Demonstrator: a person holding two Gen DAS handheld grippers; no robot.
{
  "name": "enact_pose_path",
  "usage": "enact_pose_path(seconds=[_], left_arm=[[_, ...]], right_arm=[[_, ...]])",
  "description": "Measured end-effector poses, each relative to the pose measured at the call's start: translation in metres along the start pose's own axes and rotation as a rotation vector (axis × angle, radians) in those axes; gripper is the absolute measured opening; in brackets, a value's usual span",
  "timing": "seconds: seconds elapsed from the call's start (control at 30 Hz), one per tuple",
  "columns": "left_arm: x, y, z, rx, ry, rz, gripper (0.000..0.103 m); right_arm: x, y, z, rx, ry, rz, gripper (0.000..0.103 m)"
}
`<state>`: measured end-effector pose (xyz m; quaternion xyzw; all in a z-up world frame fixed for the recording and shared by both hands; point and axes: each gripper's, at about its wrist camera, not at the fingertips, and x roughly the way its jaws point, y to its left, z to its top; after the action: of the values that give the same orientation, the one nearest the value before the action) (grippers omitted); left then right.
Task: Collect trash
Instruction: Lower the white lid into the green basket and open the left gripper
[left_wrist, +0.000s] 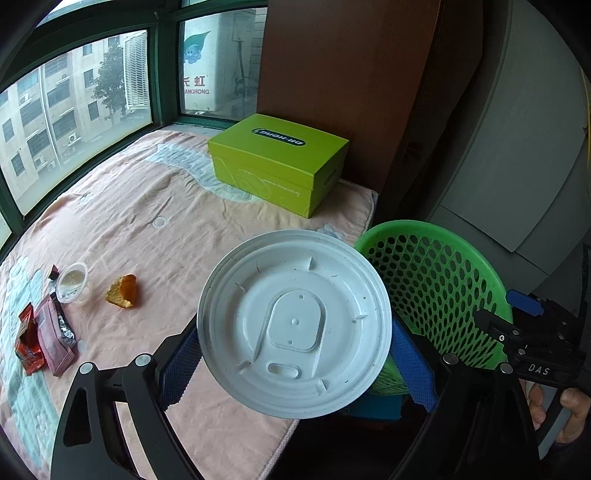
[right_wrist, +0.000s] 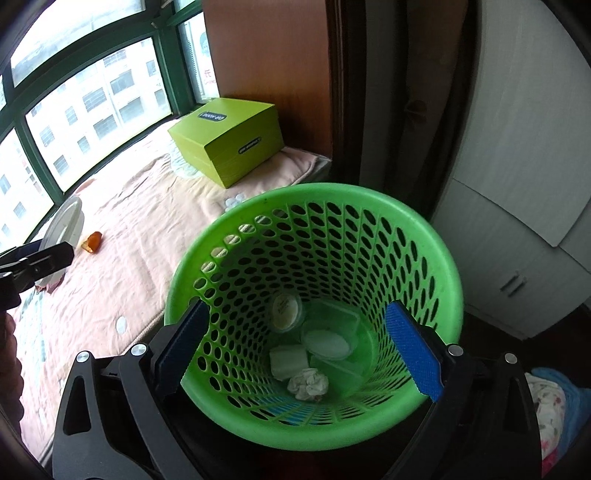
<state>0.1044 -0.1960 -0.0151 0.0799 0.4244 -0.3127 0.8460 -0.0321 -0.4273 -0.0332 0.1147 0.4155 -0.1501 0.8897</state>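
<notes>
My left gripper (left_wrist: 295, 363) is shut on a round white plastic lid (left_wrist: 294, 323), held above the pink blanket's edge, just left of the green mesh basket (left_wrist: 436, 280). The lid also shows edge-on in the right wrist view (right_wrist: 64, 225). My right gripper (right_wrist: 297, 345) is open, its blue pads on either side of the green mesh basket (right_wrist: 314, 229), whose rim lies between them. Inside the basket lie a crumpled tissue (right_wrist: 307, 384), small cups and white containers. On the blanket lie an orange peel (left_wrist: 122, 291), a small clear cup (left_wrist: 72, 282) and red wrappers (left_wrist: 46, 341).
A lime-green box (left_wrist: 279, 162) stands at the far end of the pink blanket (left_wrist: 147, 206), against a brown wooden panel. Windows run along the left. A white cabinet (right_wrist: 524, 206) stands to the right of the basket. Patterned cloth (right_wrist: 554, 410) lies at lower right.
</notes>
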Motion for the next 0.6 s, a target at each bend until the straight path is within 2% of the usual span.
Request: enact_pose_path(seconds=[0.17,0.2,0.6], left_arm=[[0.009,-0.020,0.005,0.023,0.012,-0.022,0.089],[0.011,-0.025,0.006,0.031,0.015,-0.026,0.090],[0.035,-0.079,0.014,0.114,0.055,-0.076,0.090]], right_arm=[[-0.012,-0.009,0.000,0.018,-0.018,-0.045,0.095],[-0.014,-0.011,0.000,0.027,-0.027,-0.026,0.095],[-0.033,-0.056,-0.007,0.126,-0.056,-0.072,0.095]])
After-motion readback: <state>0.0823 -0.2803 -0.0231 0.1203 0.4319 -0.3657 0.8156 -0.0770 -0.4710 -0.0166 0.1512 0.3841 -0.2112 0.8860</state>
